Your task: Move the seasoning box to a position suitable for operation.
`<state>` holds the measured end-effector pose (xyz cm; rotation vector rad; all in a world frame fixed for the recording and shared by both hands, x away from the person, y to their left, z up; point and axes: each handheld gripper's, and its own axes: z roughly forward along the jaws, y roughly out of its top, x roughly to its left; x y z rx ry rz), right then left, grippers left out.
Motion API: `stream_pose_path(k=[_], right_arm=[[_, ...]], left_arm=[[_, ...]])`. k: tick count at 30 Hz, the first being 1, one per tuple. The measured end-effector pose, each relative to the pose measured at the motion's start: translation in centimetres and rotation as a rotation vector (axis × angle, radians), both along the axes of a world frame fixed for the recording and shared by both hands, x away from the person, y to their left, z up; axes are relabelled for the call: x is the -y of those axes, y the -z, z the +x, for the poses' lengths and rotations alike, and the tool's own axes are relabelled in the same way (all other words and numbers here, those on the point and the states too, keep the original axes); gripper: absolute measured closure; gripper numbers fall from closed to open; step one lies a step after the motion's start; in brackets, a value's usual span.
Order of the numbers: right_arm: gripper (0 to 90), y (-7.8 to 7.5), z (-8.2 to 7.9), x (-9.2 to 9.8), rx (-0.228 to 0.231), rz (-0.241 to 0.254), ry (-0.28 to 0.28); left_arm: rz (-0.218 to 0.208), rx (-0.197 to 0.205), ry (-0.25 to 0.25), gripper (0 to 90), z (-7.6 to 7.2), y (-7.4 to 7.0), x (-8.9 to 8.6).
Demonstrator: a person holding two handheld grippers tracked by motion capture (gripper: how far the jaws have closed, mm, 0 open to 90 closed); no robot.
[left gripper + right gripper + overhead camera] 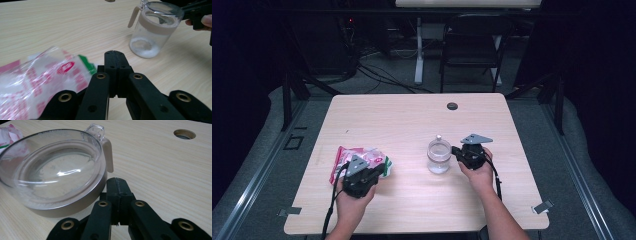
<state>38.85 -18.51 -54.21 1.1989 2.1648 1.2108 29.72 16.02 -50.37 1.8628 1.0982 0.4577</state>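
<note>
Left gripper (379, 172): fingers (110, 65) fully closed on each other, nothing between them. They sit beside the plastic bag (357, 159) (clear, red and green print), which lies flat on the surface (412, 210) at front left; in the left gripper view the bag's edge is just left of the fingers, contact not clear.

Right gripper (455, 150): fingers (117, 187) likewise pressed together, holding nothing. Tips are just beside the jar (439, 156), at its lidded rim; whether they touch cannot be told.

Jar: clear, upright, mid-surface, beige band, transparent lid (53, 162) on, small handle (108, 155), white powder residue at the bottom.
</note>
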Motion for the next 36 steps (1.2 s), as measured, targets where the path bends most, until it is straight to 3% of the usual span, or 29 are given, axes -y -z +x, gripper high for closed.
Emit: stream_pose_path(k=[2, 3, 5, 8, 11, 15, 20, 27, 36], right_arm=[[90.0, -0.1, -0.1, 0.0, -0.001, 0.000, -0.001], [90.0, -0.1, -0.2, 0.0, -0.001, -0.003, -0.009], [90.0, -0.2, -0.4, -0.1, 0.002, -0.010, -0.020], [90.0, -0.1, -0.5, -0.2, 0.003, -0.010, -0.032], [90.0, -0.1, -0.8, -0.4, 0.006, -0.017, -0.053], [90.0, -0.2, -0.9, -0.4, 0.001, -0.007, -0.075], [87.9, -0.2, -0.4, -0.5, 0.013, 0.024, -0.055], [90.0, -0.2, 0.0, -0.6, -0.008, 0.048, -0.064], [90.0, -0.4, -0.9, -0.6, -0.002, 0.017, -0.066]], left_arm=[[-0.003, -0.014, 0.007, 90.0, 0.8, -0.1, 1.4], [-0.026, -0.043, 0.004, 90.0, 1.6, -0.1, 2.9], [-0.030, -0.061, 0.009, 90.0, 1.9, 0.0, 3.8], [0.054, -0.048, -0.006, 89.5, 2.7, 0.4, 6.5], [0.108, -0.069, -0.007, 88.9, 3.6, 0.9, 8.7], [0.110, -0.099, -0.050, 89.4, 4.5, 1.5, 10.2], [0.127, -0.112, -0.053, 90.0, 4.9, 1.9, 11.1], [0.155, -0.104, -0.055, 90.0, 5.1, 1.9, 11.8], [0.150, -0.114, -0.015, 90.0, 5.2, 1.9, 11.4]])
